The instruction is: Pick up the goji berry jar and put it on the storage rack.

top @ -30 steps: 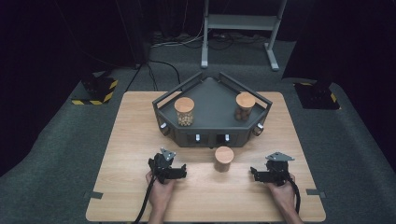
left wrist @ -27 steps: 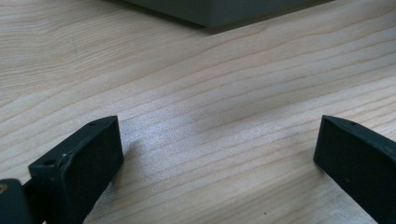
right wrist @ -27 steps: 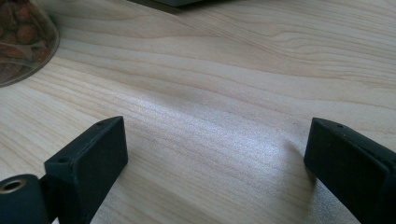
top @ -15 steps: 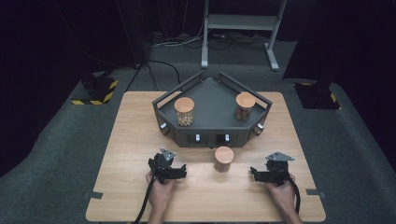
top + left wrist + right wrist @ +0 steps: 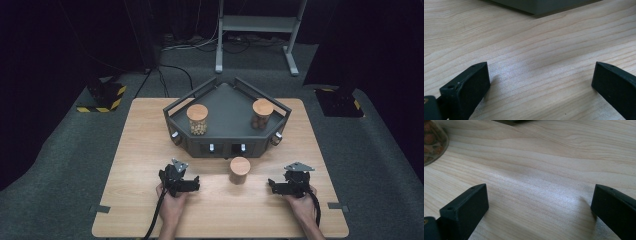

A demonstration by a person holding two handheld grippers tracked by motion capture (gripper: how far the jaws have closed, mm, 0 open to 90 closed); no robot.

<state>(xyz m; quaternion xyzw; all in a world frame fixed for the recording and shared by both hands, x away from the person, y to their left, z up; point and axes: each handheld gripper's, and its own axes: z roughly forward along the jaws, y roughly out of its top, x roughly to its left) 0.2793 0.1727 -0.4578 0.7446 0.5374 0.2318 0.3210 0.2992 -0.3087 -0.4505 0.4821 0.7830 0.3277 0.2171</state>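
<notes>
A small wooden-lidded jar (image 5: 240, 170) stands on the light wood table (image 5: 145, 135) just in front of a dark grey angular tray (image 5: 227, 102). Its glass side, with brown pieces inside, edges into the right gripper view (image 5: 434, 142). On the tray stand two more lidded jars, one with pale contents (image 5: 197, 119) and one with darker contents (image 5: 262, 113). My left gripper (image 5: 192, 184) rests low over the table left of the small jar, open, over bare wood (image 5: 540, 72). My right gripper (image 5: 273, 186) sits to the jar's right; its jaws have just been opening and hold nothing (image 5: 540, 192).
The tray's front wall (image 5: 541, 6) lies a short way ahead of the left gripper. Bare tabletop stretches along the front edge and both sides. Beyond the table are dark carpet, a metal stand (image 5: 255, 30) and black-and-yellow floor blocks (image 5: 102, 97).
</notes>
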